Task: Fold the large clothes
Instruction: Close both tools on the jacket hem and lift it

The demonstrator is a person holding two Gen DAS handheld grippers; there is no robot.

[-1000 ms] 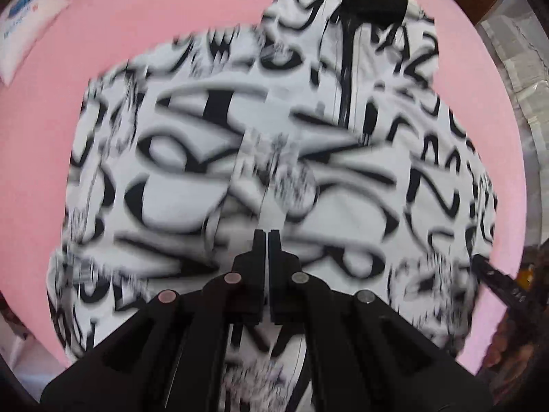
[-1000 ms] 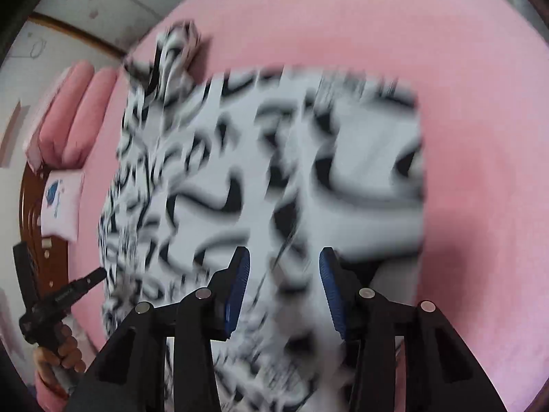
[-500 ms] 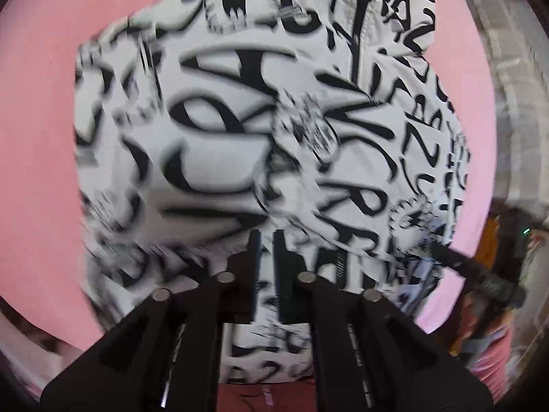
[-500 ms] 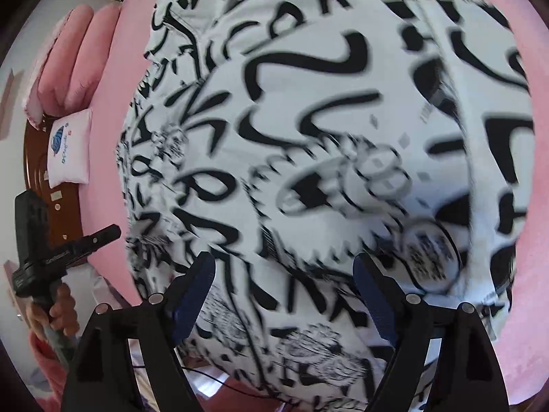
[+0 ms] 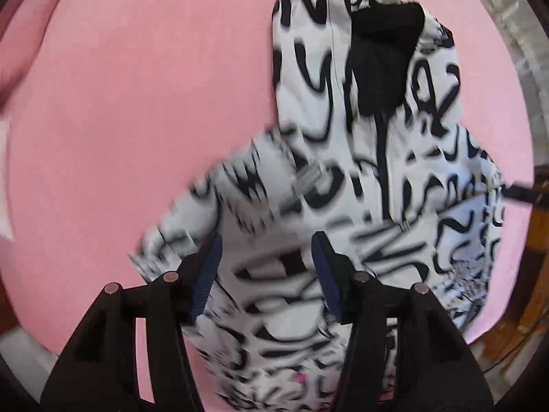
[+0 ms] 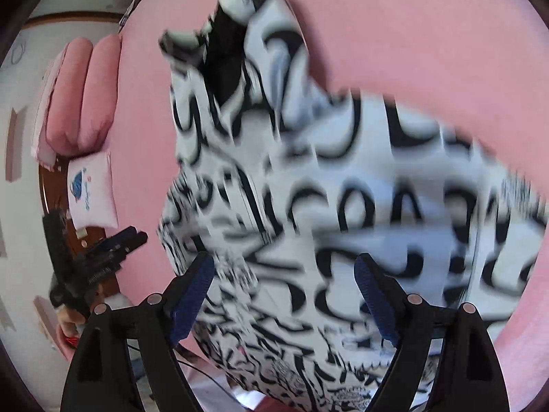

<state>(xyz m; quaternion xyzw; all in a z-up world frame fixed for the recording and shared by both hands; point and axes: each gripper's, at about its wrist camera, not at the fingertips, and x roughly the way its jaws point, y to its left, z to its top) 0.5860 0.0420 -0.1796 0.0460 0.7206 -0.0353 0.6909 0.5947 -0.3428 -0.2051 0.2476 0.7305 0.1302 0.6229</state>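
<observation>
A white hooded jacket with black graffiti print (image 5: 387,185) lies on the pink bed (image 5: 137,103), its black-lined hood (image 5: 384,44) at the far end. My left gripper (image 5: 266,267) is open above the jacket's near part, holding nothing. In the right wrist view the same jacket (image 6: 343,199) fills the middle, blurred, hood (image 6: 226,55) at the top. My right gripper (image 6: 283,292) is wide open above the jacket's lower part, empty. The left gripper also shows in the right wrist view (image 6: 103,257), at the bed's left edge, held in a hand.
Pink pillows (image 6: 82,92) and a white cushion with a blue logo (image 6: 91,192) lie at the bed's head, by a brown wooden headboard (image 6: 51,185). Bare pink sheet surrounds the jacket. A brown wooden edge (image 5: 538,240) shows at the right of the left wrist view.
My left gripper has gone from shut to open. Both cameras have swung, so the hood now sits farther up. My right gripper stays wide open, after opening wider earlier.
</observation>
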